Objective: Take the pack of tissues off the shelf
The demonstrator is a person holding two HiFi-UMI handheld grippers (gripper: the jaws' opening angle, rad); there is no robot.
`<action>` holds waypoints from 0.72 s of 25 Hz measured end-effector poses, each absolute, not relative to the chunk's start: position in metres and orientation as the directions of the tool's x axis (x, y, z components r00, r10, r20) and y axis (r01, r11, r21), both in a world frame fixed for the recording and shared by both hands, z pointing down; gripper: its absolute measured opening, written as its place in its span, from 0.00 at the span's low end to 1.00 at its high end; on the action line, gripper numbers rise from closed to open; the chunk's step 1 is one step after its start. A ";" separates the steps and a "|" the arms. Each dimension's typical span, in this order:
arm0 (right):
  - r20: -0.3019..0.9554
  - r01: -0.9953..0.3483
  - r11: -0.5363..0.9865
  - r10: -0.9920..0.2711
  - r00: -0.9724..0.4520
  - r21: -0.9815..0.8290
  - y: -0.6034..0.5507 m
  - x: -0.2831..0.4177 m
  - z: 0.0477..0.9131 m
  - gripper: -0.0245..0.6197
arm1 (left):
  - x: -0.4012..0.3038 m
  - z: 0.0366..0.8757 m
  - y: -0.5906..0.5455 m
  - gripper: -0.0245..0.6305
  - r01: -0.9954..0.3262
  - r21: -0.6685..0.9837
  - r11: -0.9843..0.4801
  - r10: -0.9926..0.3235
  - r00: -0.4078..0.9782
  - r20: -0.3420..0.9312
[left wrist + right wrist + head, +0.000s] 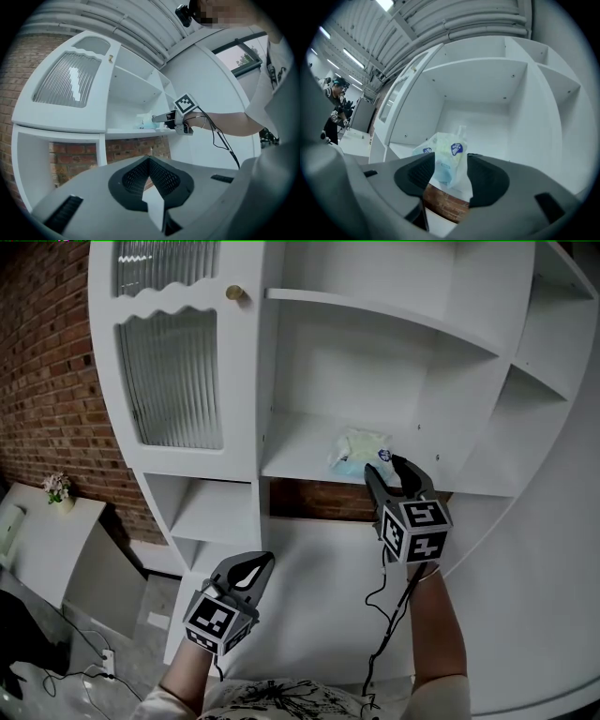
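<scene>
The pack of tissues (360, 450), pale green and blue plastic with a round blue logo, lies on the middle shelf (298, 465) of a white cabinet near the front edge. My right gripper (393, 471) is held level at the shelf edge, just right of the pack, with its jaws open. In the right gripper view the pack (449, 158) shows in the gap ahead of the two dark pads of the right gripper (451, 163), which do not press on it. My left gripper (253, 568) hangs lower, in front of the cabinet, shut and empty; its tips meet (150, 158).
A ribbed-glass door (169, 381) with a brass knob (234, 293) closes the cabinet's left part. Open compartments lie above, right and below the shelf. A brick wall (42, 381) stands at the left, with a white side table and flowers (58, 487) and floor cables (89, 652).
</scene>
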State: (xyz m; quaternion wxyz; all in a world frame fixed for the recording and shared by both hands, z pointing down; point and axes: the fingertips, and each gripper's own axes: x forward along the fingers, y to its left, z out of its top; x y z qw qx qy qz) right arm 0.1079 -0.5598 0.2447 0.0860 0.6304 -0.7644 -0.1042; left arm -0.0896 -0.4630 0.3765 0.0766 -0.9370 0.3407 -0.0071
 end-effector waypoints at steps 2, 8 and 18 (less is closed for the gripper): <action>0.040 -0.940 0.210 -0.978 -0.206 0.268 -0.566 0.106 0.250 0.32 | -0.090 0.378 -0.463 0.05 -0.642 -0.141 -0.753 -0.644 0.764 -0.038; 0.042 -0.943 0.203 -0.979 -0.199 0.265 -0.565 0.108 0.255 0.15 | -0.091 0.382 -0.462 0.05 -0.646 -0.143 -0.750 -0.650 0.760 -0.024; -0.028 -0.950 0.190 -0.979 -0.202 0.248 -0.546 0.104 0.245 0.06 | -0.096 0.383 -0.465 0.05 -0.668 -0.129 -0.733 -0.670 0.741 -0.027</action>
